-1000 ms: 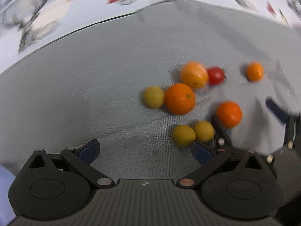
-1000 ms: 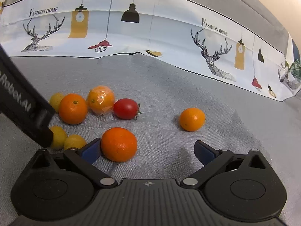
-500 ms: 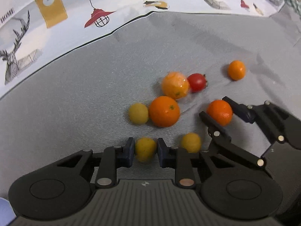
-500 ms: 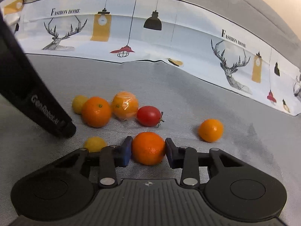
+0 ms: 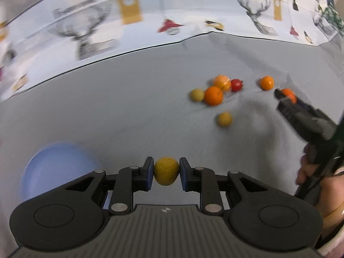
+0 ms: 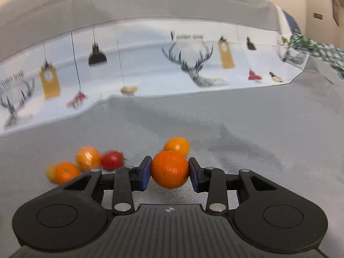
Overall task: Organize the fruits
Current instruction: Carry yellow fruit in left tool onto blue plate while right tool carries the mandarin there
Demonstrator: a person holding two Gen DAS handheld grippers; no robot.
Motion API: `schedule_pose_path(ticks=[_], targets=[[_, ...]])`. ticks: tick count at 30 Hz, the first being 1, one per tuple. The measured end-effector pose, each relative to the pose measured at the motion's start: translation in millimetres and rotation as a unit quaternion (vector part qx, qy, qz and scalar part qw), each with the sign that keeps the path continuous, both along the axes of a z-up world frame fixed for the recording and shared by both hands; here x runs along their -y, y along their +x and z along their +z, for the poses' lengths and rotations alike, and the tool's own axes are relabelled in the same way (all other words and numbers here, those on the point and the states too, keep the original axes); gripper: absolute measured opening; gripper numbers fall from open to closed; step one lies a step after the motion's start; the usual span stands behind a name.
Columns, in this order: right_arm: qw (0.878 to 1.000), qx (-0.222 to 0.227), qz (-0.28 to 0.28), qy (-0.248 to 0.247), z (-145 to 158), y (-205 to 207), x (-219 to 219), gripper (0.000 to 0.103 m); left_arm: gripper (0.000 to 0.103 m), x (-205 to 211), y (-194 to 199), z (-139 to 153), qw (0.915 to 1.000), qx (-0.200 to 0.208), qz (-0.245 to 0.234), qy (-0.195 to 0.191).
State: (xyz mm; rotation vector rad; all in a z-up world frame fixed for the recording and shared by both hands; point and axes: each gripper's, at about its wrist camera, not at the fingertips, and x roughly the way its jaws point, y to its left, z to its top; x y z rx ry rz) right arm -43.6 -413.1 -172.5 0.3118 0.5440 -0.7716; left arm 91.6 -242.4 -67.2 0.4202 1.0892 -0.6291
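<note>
**Both claws lifted clear with 1 fruit each**

Since half a second ago, both claws have risen from the grey cloth, each carrying the fruit it had just closed on, and the fruit pile now sits farther off in both views.

Left wrist view: the left claw is clenched on a small yellow fruit, its blue pads pressed to either side, the gap only as wide as the fruit. A pale blue bowl lies on the cloth just to the near left of the claw; it looks bare inside, though blur hides detail. Far right, 6 fruits rest on the cloth: 2 yellow ones, an orange, a paler wrapped-looking orange fruit, a red tomato and a small orange fruit. The right claw shows at the far right, above the cloth with its fruit.

Right wrist view: the right claw grasps a large orange between its pads, opened just to that width. Behind it lies the small orange fruit; to the left sit the tomato, the paler fruit, the orange and a sliver of yellow fruit.

Judging from this, sorting has barely begun: 2 fruits are in hand, none seen placed, 6 left on the cloth. The bowl seems the likely place for the yellow fruit; no place for the orange is in view.
</note>
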Motion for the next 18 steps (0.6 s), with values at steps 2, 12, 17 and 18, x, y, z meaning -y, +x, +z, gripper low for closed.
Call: schedule_pose_path(ticks=[2, 12, 17, 18], targets=[[0.999, 0.030, 0.014, 0.006, 26, -16, -18, 0.038, 0.028, -31, -12, 17, 0.9999, 0.004, 0.016, 0.000], [0.970, 0.087, 0.197, 0.112, 124, -87, -156, 0.038, 0.028, -186, -67, 66, 0.9941, 0.009, 0.108, -0.009], [0.950, 0.062, 0.275, 0.135, 145, -93, -226, 0.039, 0.028, -240, -97, 71, 0.9909, 0.027, 0.130, -0.020], [0.947, 0.054, 0.288, 0.130, 147, -94, -238, 0.039, 0.028, -249, -103, 72, 0.9902, 0.032, 0.135, -0.021]])
